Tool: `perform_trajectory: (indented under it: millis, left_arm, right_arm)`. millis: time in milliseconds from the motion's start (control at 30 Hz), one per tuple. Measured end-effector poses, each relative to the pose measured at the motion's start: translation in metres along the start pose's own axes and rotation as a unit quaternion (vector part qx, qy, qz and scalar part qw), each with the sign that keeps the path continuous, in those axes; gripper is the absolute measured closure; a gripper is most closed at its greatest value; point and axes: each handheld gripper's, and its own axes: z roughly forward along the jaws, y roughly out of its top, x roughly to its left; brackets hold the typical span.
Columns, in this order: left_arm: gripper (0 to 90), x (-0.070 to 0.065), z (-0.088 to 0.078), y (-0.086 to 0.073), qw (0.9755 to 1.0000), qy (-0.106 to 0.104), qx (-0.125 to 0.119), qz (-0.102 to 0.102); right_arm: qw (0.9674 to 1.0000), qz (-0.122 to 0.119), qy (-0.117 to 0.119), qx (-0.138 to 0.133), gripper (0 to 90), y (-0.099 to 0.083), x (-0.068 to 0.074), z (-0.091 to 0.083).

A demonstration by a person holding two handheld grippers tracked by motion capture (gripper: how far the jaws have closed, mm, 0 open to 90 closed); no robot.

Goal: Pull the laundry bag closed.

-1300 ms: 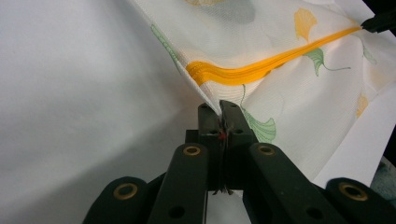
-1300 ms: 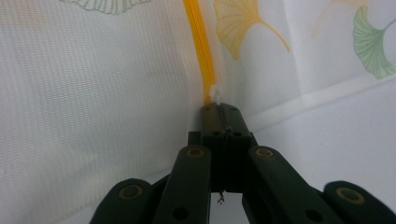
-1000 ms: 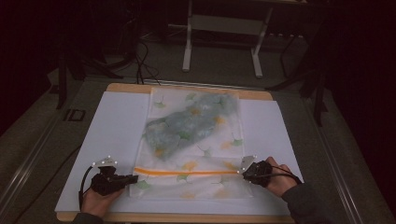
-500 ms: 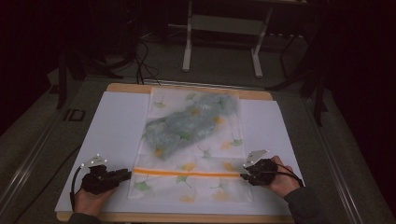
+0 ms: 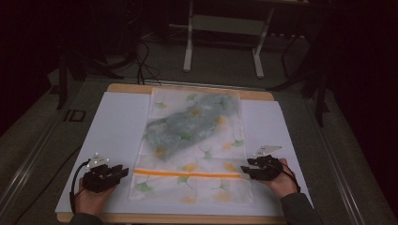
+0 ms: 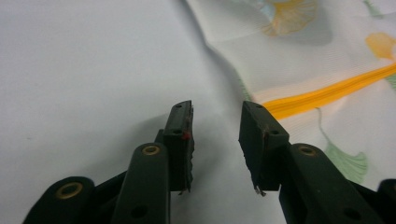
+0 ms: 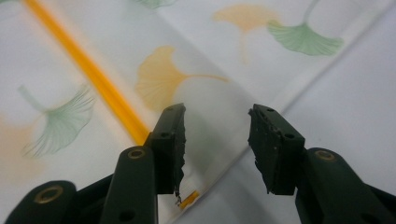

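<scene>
White leaf-printed cloth [image 5: 195, 159] with an orange stripe lies flat — left gripper [image 5: 123, 171] and right gripper [image 5: 244, 171], jaws just opened and empty, flank it.

My high view is dim and grainy, the room dark beyond the white table sheet [image 5: 117, 126]. Both gripper views are brightly, evenly lit; the black jaws cast soft shadows beneath, and the leaf-printed translucent bag [image 7: 196, 74] blurs farther ahead of them.
</scene>
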Motion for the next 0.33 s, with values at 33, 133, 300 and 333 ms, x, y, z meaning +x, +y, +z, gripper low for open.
perform_trajectory:
  millis: [33,133,300,333]
  left_arm:
    - [63.5,0.000,0.000,0.000,1.0000,0.006,0.001,0.001]
    - [61.5,0.001,0.001,0.000,0.9995,0.032,-0.003,0.000]
    - [58.4,-0.001,-0.002,0.000,0.9954,0.094,-0.016,0.007]
    - [57.7,-0.001,-0.002,0.000,0.9942,0.106,-0.019,0.005]
  right_arm:
    - [0.9999,0.008,-0.006,-0.003,55.4,-0.002,0.000,0.002]
    - [0.9995,0.023,-0.021,-0.008,54.9,-0.006,0.003,0.005]
    - [0.9986,0.040,-0.032,-0.016,54.6,-0.015,0.006,0.008]
    - [0.9984,0.042,-0.033,-0.017,54.6,-0.017,0.007,0.007]
